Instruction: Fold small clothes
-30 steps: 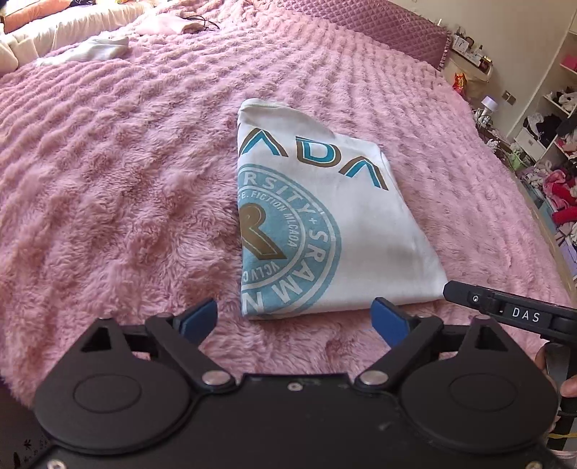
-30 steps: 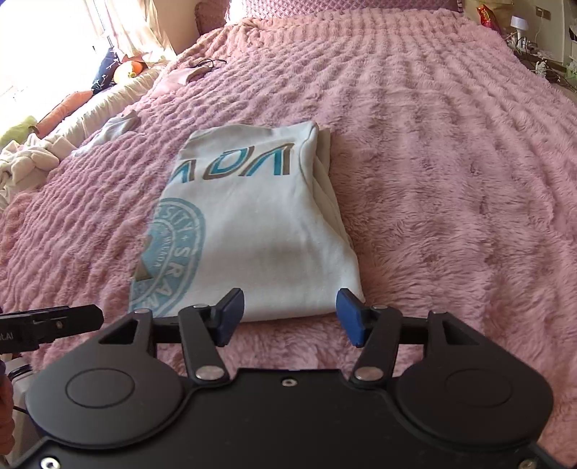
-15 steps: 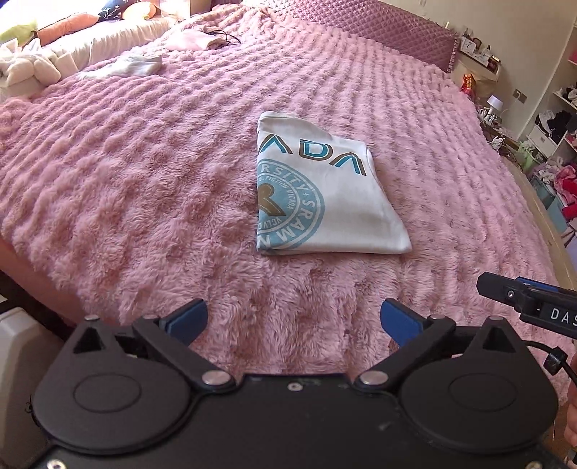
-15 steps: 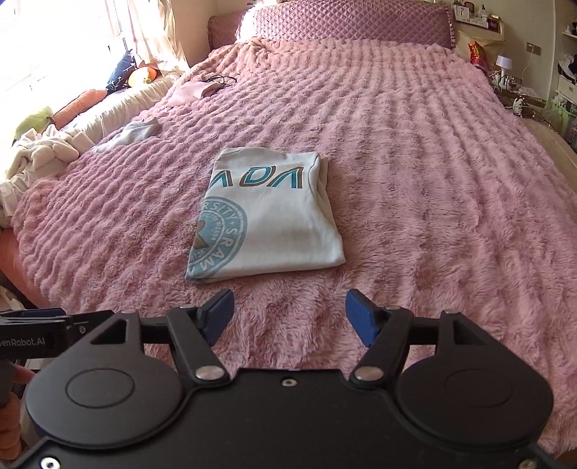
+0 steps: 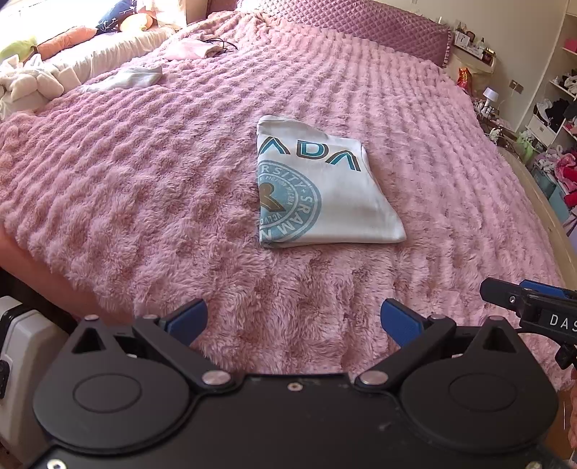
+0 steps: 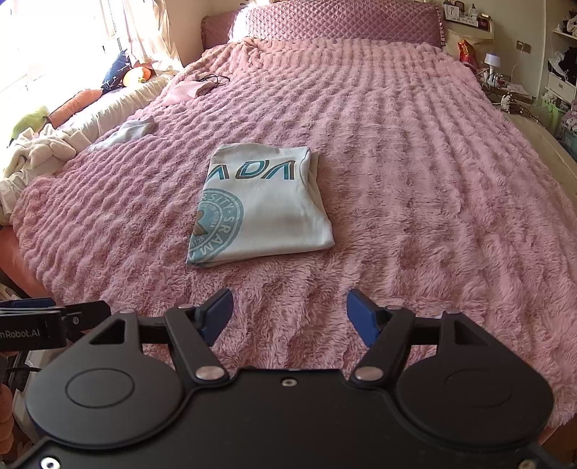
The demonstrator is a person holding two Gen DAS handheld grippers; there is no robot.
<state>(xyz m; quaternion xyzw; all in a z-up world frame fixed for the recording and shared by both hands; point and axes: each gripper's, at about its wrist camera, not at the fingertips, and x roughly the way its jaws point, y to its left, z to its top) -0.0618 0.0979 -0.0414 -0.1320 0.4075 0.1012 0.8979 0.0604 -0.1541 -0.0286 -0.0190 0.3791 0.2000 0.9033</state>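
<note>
A white folded T-shirt with a blue round print and blue letters (image 5: 321,191) lies flat on the fluffy pink blanket (image 5: 144,173) that covers the bed. It sits near the middle of the bed, and nothing is touching it.

The left claw (image 5: 294,323) is over the near edge of the bed, well apart from the shirt. Its two blue fingers (image 5: 187,319) are wide apart and hold nothing. The right claw (image 6: 290,317) is also back by the near edge, with its blue fingers (image 6: 362,319) wide apart and nothing between them. In the left view the tip of the right claw peeks in at the right side.

Far back on the blanket lie a small pale grey cloth (image 6: 131,130) and a light pink cloth (image 6: 189,90). A purple quilted headboard (image 6: 342,21) stands at the far end of the bed.
</note>
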